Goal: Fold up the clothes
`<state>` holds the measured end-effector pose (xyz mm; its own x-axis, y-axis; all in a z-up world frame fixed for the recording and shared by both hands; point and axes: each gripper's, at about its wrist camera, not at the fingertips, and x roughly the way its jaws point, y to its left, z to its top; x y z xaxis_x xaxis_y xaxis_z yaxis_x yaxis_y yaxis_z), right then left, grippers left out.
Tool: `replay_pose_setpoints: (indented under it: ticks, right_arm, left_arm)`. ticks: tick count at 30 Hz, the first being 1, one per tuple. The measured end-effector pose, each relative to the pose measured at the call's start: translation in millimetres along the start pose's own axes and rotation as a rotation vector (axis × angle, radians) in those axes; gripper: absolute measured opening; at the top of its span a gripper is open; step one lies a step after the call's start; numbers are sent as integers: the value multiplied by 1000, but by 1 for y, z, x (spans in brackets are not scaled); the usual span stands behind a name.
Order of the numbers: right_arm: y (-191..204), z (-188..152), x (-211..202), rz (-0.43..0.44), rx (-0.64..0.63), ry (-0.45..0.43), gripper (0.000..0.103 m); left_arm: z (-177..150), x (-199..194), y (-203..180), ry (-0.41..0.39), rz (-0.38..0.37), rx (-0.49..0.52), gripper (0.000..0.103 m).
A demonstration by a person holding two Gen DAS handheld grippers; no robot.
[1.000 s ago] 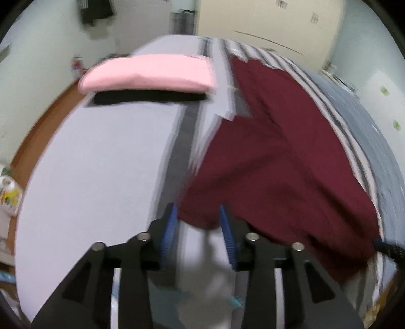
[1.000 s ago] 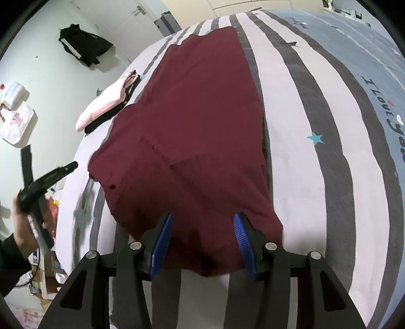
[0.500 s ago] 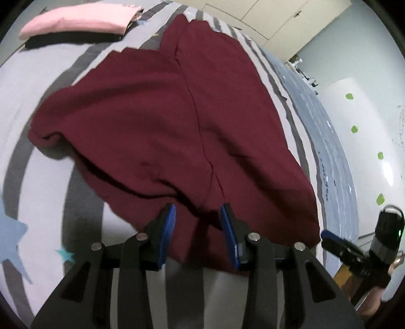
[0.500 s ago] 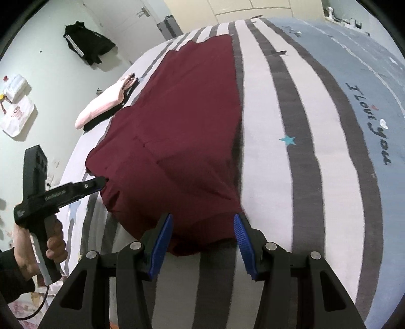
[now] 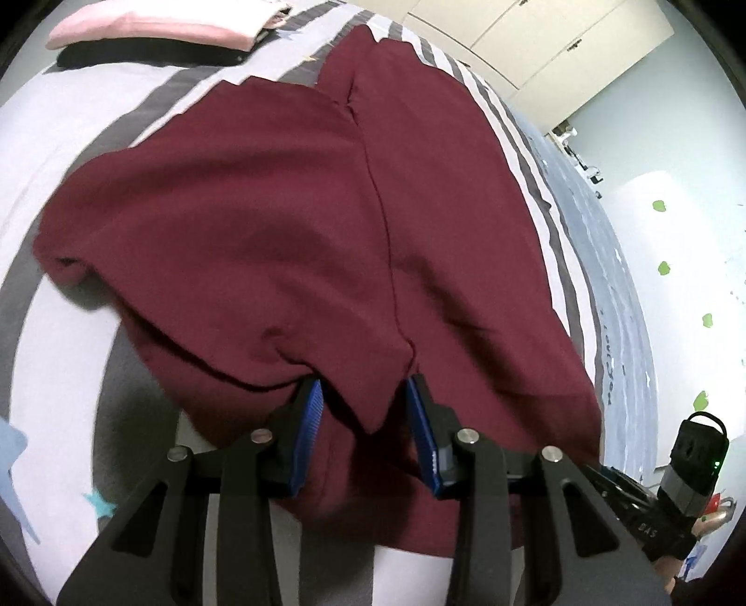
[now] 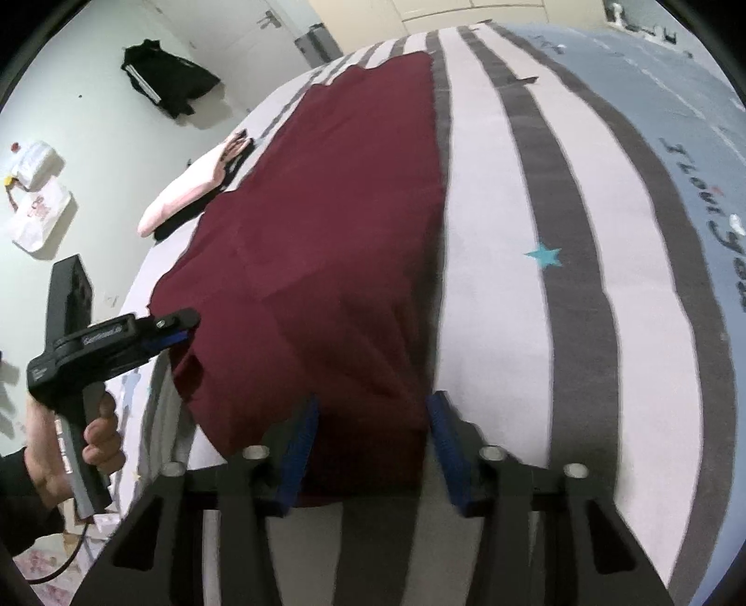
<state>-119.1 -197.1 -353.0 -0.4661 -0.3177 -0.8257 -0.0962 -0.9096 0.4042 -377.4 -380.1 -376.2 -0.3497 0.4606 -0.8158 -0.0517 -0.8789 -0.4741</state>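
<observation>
lying spread on the striped bed cover (image 5: pixel 56 154), the maroon garment (image 5: pixel 279 223) is running from the near edge toward the far end, one side folded over along a lengthwise crease. left wrist view: left gripper (image 5: pixel 363 415) is pointing down at the garment's near hem, a folded corner of the cloth sitting between its blue pads (image 5: pixel 307 433); jaws have just been closing, but a gap is showing on both sides of the cloth, so not clamping yet. pink folded clothes (image 5: pixel 154 23) are lying on a black folded item (image 5: pixel 149 53) at the far left corner of the bed. right gripper's body is showing at the lower right, near the bed's near right edge.

right wrist view: right gripper (image 6: pixel 370 443) is sitting over the garment's (image 6: pixel 335 223) near right corner, hem lying between its blue pads (image 6: pixel 445 447); jaws have just been closing, pads not visibly pressing the cloth, frame is a bit blurred. left gripper (image 6: pixel 179 333) is reaching the garment's left near edge, held by a hand (image 6: pixel 93 433) in a dark sleeve; cannot tell its jaw state from this side. teal star (image 6: pixel 543 256) is printed on the cover right of the garment. black jacket (image 6: pixel 163 77) is hanging on the wall beyond the bed.
</observation>
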Motion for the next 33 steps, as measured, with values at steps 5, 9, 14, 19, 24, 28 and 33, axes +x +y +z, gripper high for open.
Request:
replay_pose_setpoints:
  ticks: [5, 9, 14, 19, 24, 28, 33]
  right_arm:
    - [3, -3, -6, 46, 0, 10, 12]
    - [6, -7, -19, 93, 12, 8, 12]
    - [-1, -9, -23, 106, 60, 24, 11]
    - [-6, -14, -12, 80, 71, 60, 11]
    - [-5, -18, -5, 57, 51, 77, 11]
    - [-1, -25, 0, 43, 22, 103, 11]
    - [-4, -30, -1, 41, 38, 94, 12]
  left_arm:
    - [1, -22, -4, -31, -42, 29, 5]
    - [-1, -54, 0, -52, -52, 37, 5]
    - [-15, -68, 23, -13, 10, 12, 1]
    - [-16, -54, 41, 26, 10, -76, 1]
    - [-8, -35, 37, 13, 28, -93, 11]
    - [-3, -19, 27, 45, 6, -84, 18]
    - [-8, -16, 17, 64, -34, -66, 27]
